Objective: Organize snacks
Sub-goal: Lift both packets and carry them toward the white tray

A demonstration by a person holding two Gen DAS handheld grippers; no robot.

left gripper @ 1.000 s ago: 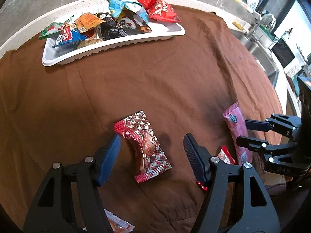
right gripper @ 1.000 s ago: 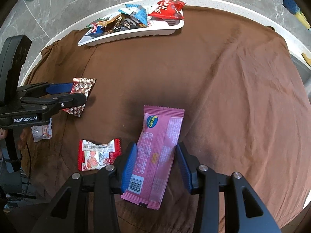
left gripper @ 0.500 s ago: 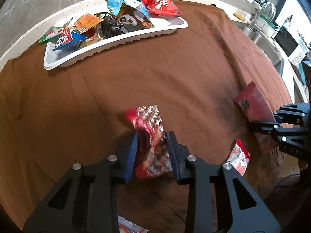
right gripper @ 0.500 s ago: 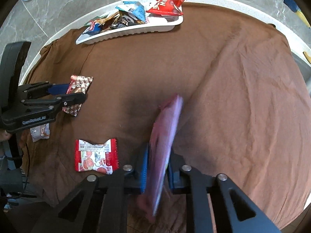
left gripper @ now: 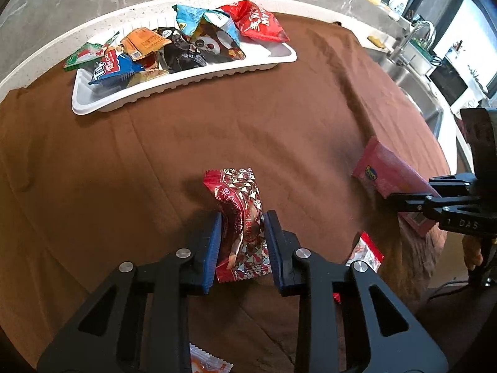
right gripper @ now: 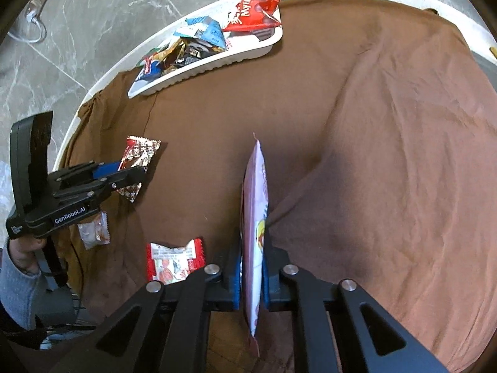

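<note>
My left gripper (left gripper: 242, 236) is shut on a red patterned snack packet (left gripper: 239, 205), which stands up crumpled between the blue pads. In the right wrist view the left gripper (right gripper: 124, 174) appears at the left with that packet (right gripper: 139, 152). My right gripper (right gripper: 251, 267) is shut on a long pink snack bar (right gripper: 254, 211), held edge-on above the brown cloth. The left wrist view shows the right gripper (left gripper: 413, 199) gripping the pink bar (left gripper: 382, 171) at the right. A white tray (left gripper: 186, 80) piled with several snack bags sits at the far edge of the table.
A small red-and-white packet (right gripper: 175, 261) lies on the brown cloth (right gripper: 372, 155) between the grippers. A pale packet (right gripper: 93, 231) lies under the left gripper, and an orange-and-white one (left gripper: 208, 360) sits by the near edge. A sink (left gripper: 413, 71) is off to the right.
Both grippers closed on their packets. The red packet was squeezed upright between the left pads. The pink bar turned from flat to edge-on and came off the cloth.
</note>
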